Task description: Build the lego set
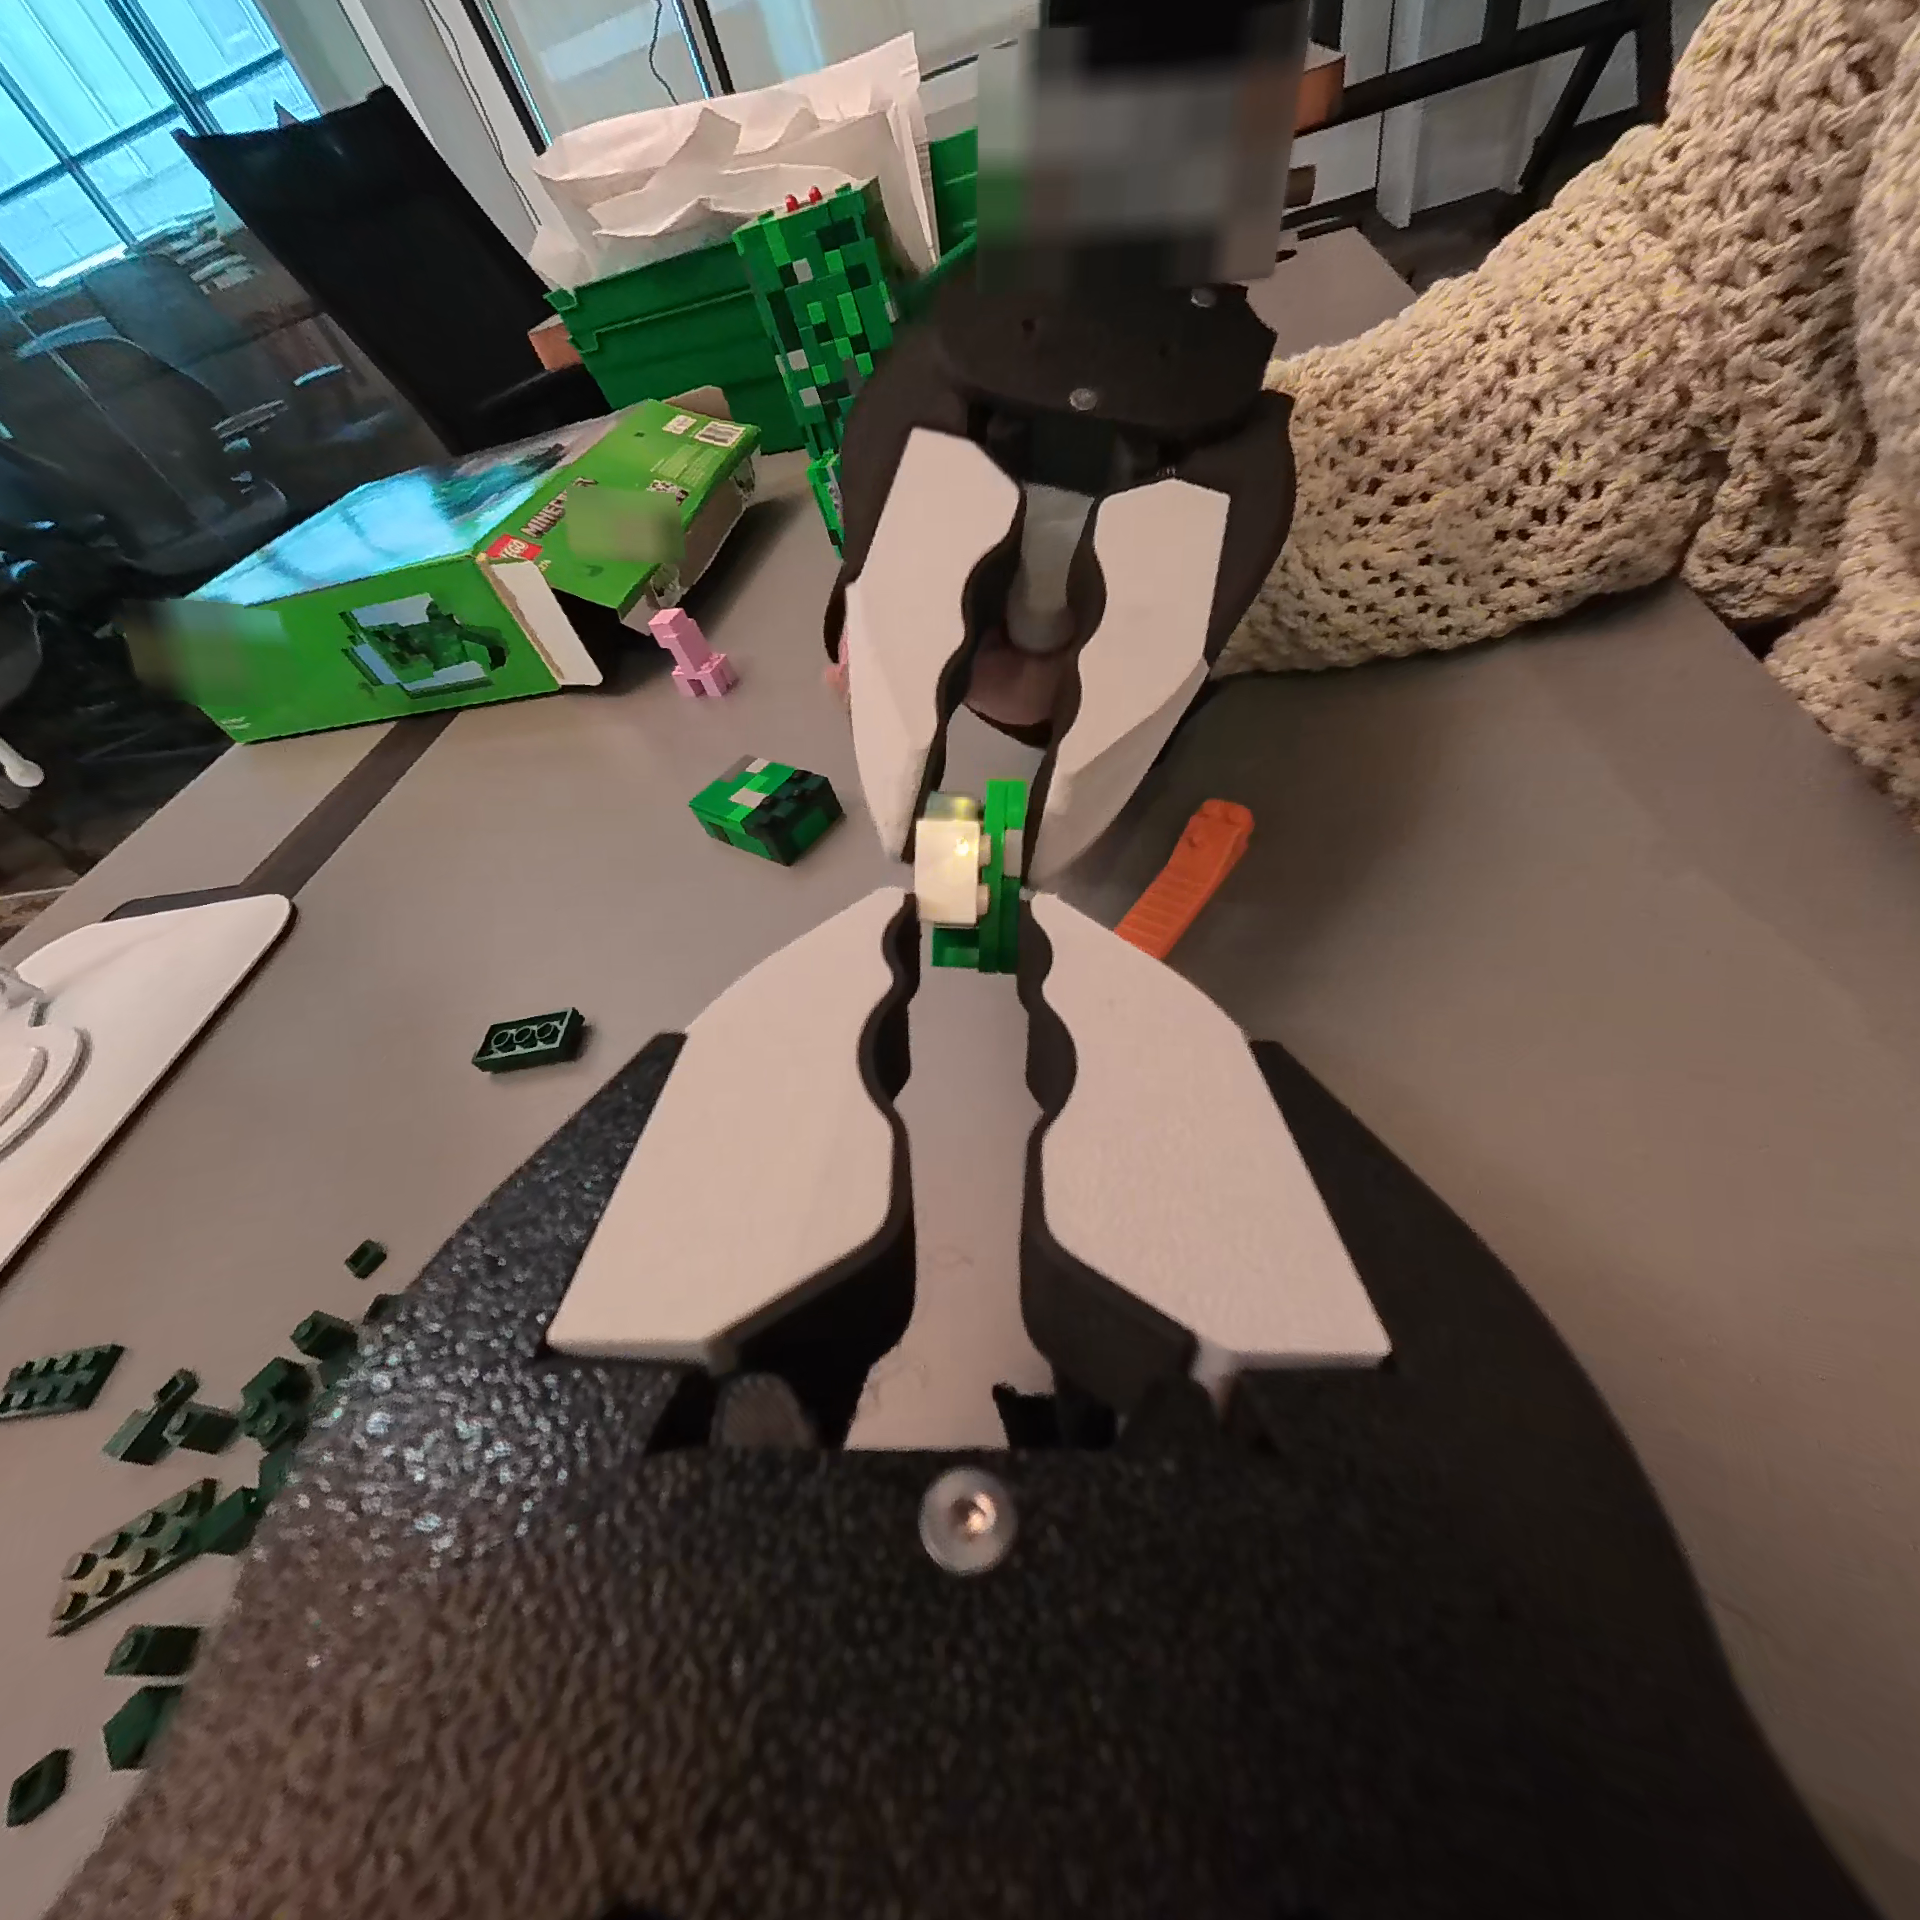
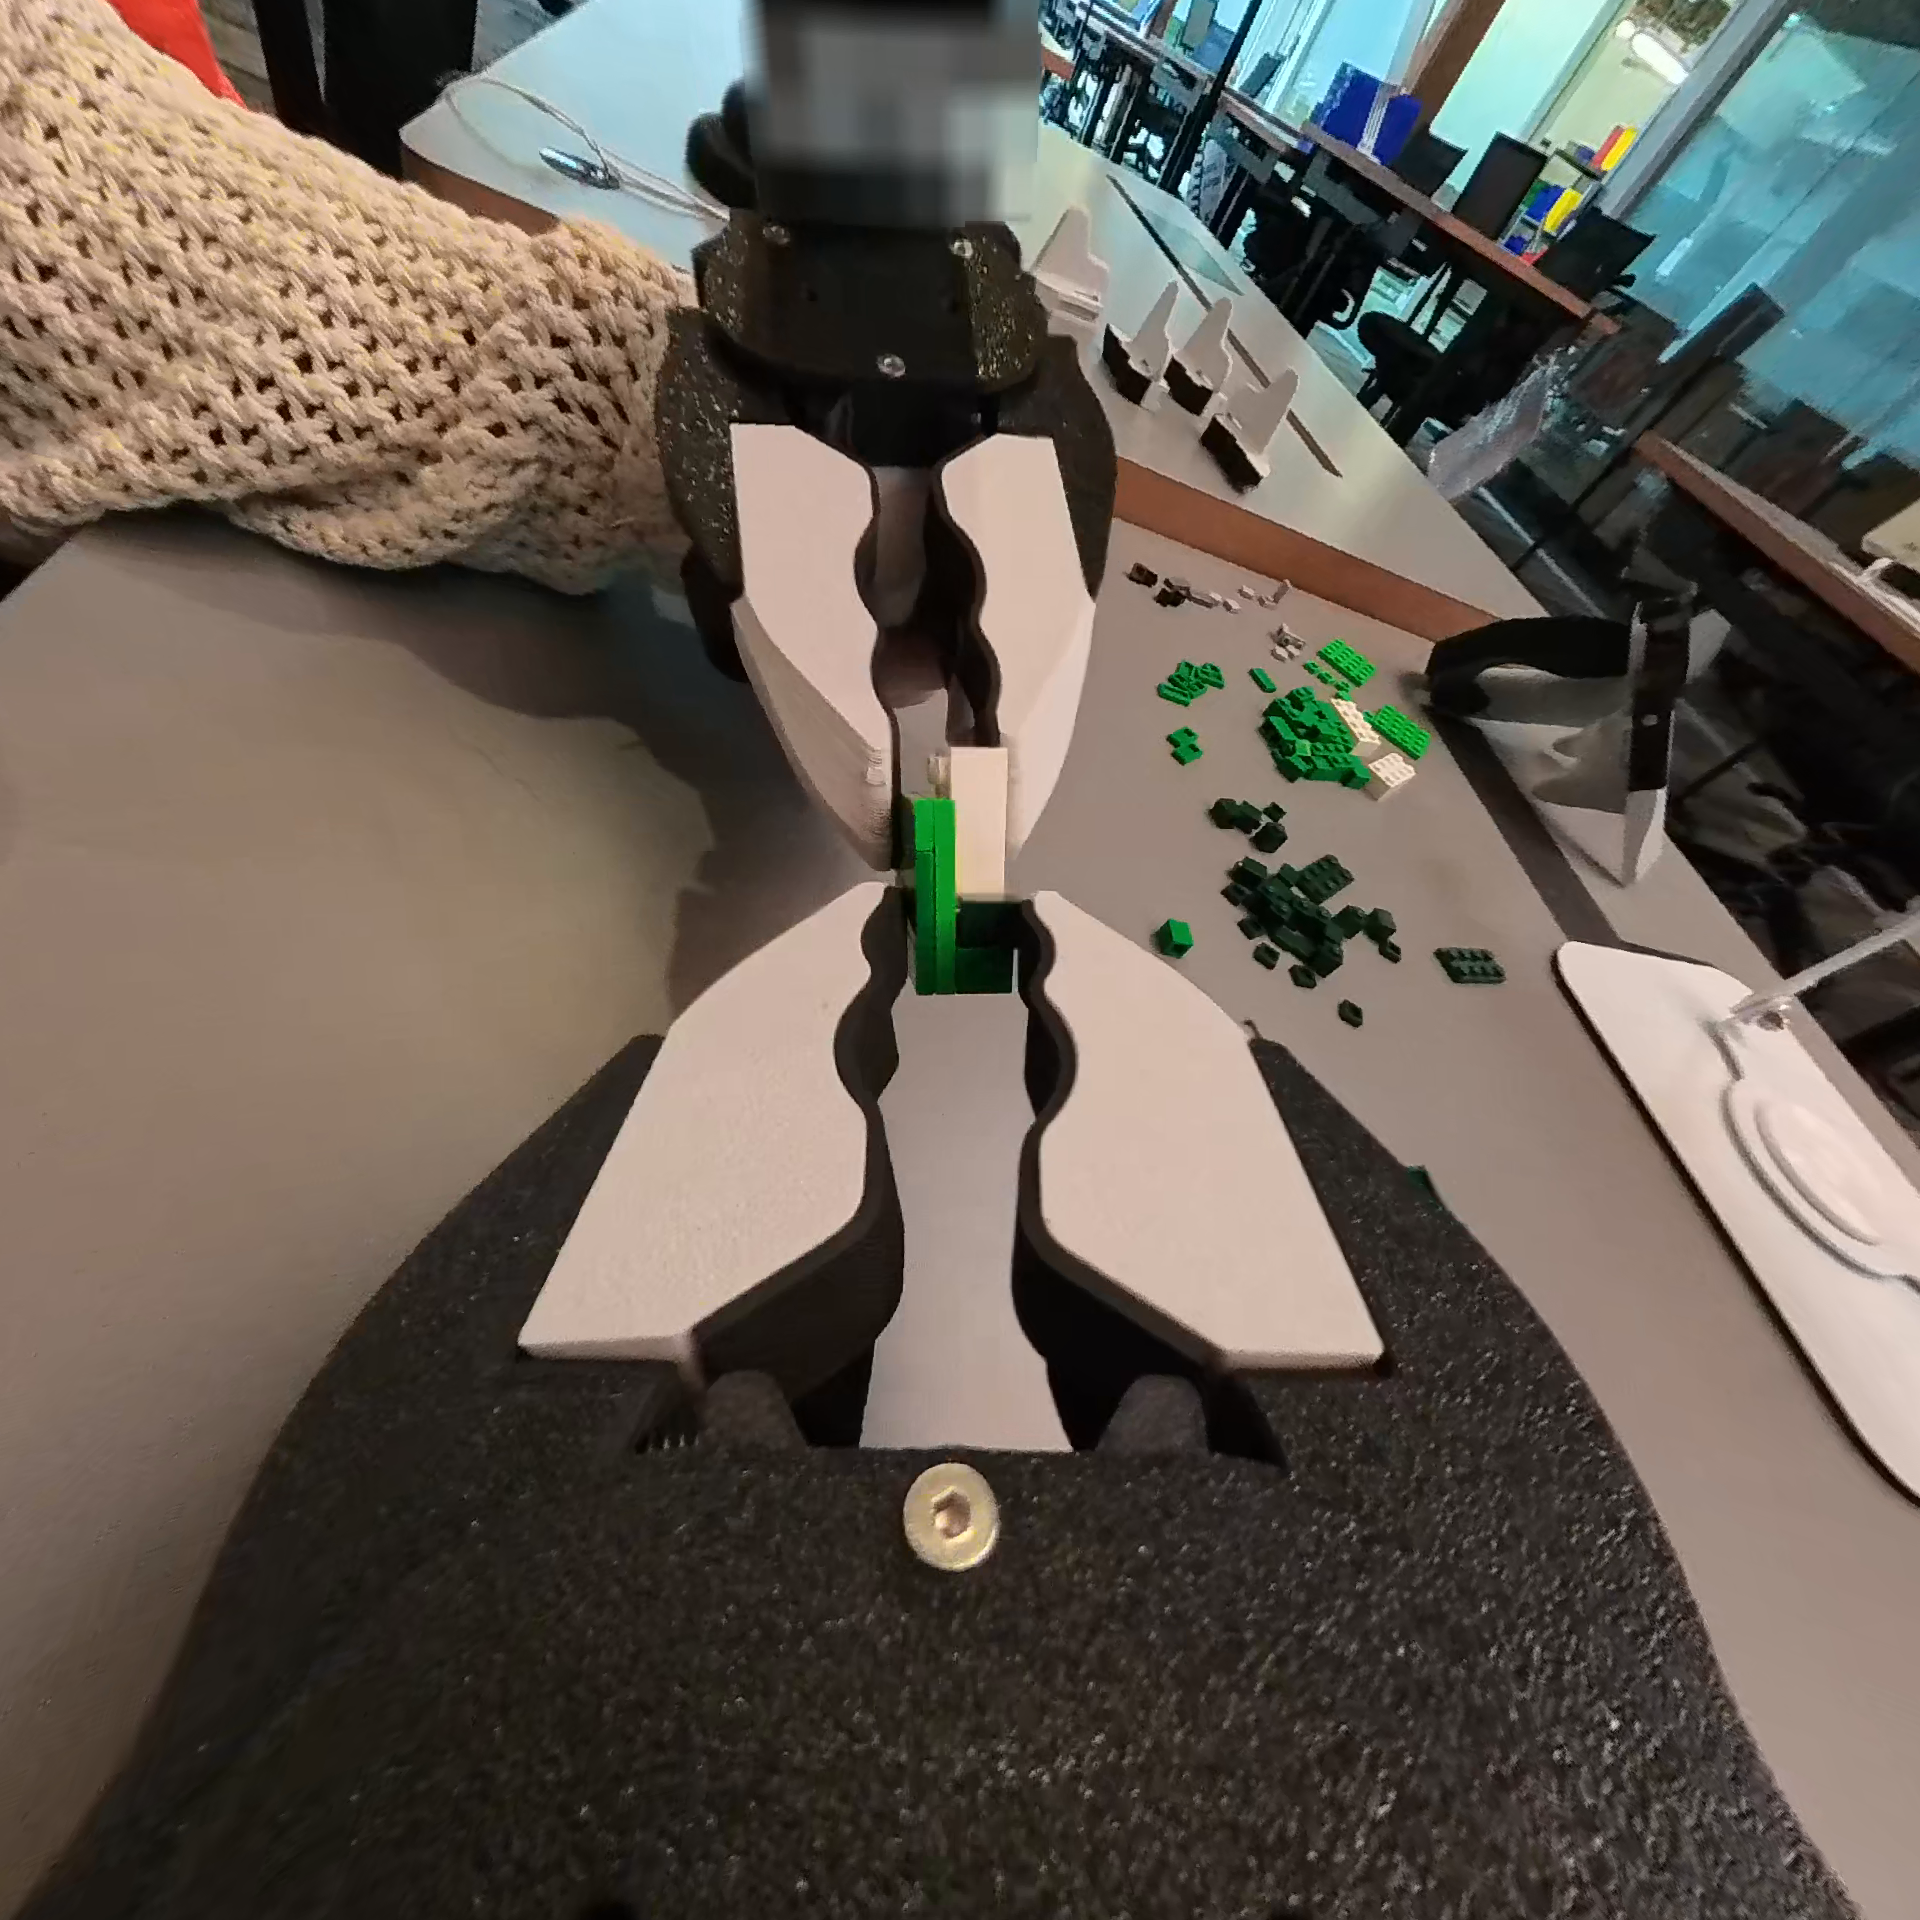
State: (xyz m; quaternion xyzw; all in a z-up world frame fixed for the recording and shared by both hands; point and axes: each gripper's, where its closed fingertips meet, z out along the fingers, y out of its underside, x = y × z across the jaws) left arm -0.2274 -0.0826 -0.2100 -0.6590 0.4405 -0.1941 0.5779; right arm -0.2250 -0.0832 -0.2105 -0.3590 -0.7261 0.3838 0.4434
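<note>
Two grippers, left gripper [image 1: 961,914] and right gripper [image 2: 956,914], both clench one small lego assembly [image 1: 977,883] mid-frame above a grey table [image 1: 1455,1039].

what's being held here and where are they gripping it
Both grippers, left and right, pinch one small green-and-white lego piece from opposite ends, above the table.

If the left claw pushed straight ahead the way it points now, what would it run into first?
The right claw, which faces it tip to tip. Both claws are pinching the same small green and white lego assembly between them, so going forward would press that piece and the left claw against the opposing fingertips almost at once.
</note>
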